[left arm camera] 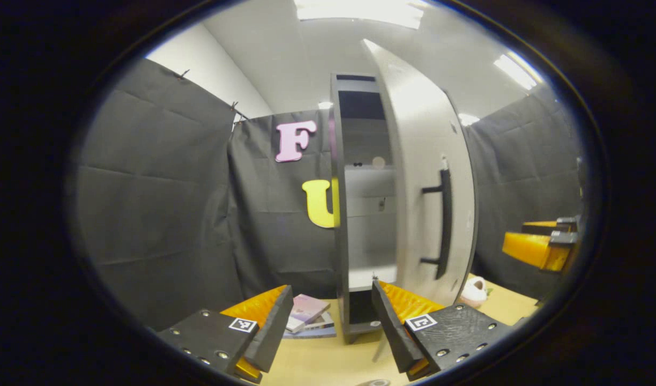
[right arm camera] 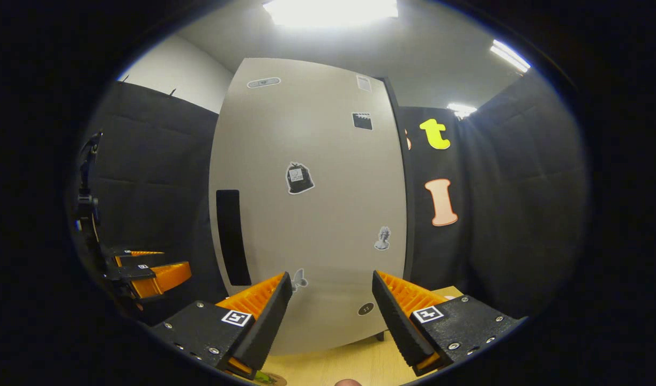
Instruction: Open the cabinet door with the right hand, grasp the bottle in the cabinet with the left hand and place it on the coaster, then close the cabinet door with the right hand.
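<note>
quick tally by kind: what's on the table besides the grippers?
Cabinet, door ajar, standing on the table: 1
Books, stacked left of the cabinet: 2 at least
Pale plush-like item right of the door, too blurred to identify: 1
Total: 4

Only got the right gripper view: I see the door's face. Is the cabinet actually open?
Observer: Yes. In the left gripper view the door stands ajar, and the cabinet's shelves show through the gap.
Operator: Left gripper carrying the bottle?
Observer: No. The left gripper is open with nothing between its fingers.
Operator: Anything left of the cabinet?
Observer: A few books lie stacked on the table beside its base.
</note>
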`<state>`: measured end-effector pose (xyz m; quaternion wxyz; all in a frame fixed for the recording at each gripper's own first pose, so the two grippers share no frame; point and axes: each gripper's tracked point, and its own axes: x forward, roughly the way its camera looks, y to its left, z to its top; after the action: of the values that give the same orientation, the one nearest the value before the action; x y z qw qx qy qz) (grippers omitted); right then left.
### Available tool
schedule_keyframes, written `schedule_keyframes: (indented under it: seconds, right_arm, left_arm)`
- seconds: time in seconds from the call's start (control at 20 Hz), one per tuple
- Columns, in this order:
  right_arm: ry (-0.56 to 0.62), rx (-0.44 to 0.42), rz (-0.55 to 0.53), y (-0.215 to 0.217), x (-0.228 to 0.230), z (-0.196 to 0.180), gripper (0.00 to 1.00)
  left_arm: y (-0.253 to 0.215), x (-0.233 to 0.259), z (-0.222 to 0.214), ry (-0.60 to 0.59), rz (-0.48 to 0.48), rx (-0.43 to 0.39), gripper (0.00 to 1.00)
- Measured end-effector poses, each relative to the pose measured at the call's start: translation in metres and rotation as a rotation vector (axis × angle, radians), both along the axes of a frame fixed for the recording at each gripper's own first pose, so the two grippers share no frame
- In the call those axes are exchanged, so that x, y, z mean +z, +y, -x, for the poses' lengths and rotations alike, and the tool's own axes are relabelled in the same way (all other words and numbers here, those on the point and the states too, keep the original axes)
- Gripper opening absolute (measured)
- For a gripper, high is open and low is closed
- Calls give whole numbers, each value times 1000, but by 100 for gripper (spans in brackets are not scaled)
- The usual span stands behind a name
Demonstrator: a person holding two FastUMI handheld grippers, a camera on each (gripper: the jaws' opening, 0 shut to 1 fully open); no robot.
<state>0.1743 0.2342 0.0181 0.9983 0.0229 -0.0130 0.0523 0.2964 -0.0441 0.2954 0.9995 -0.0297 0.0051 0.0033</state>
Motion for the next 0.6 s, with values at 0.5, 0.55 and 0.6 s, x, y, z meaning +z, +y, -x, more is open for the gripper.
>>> schedule_keyframes:
  seconds: [0.5, 0.55, 0.6]
  right_arm:
    - [31, 11, -24, -9, -4, -8, 95]
    - [31, 4, -25, -12, -4, -8, 94]
    - [32, 3, -31, -14, -5, -8, 94]
  left_arm:
    - [-104, 43, -4, -91, 0, -63, 84]
    - [-112, 43, -1, -86, 15, -72, 85]
    - [-118, 40, 0, -79, 28, -74, 89]
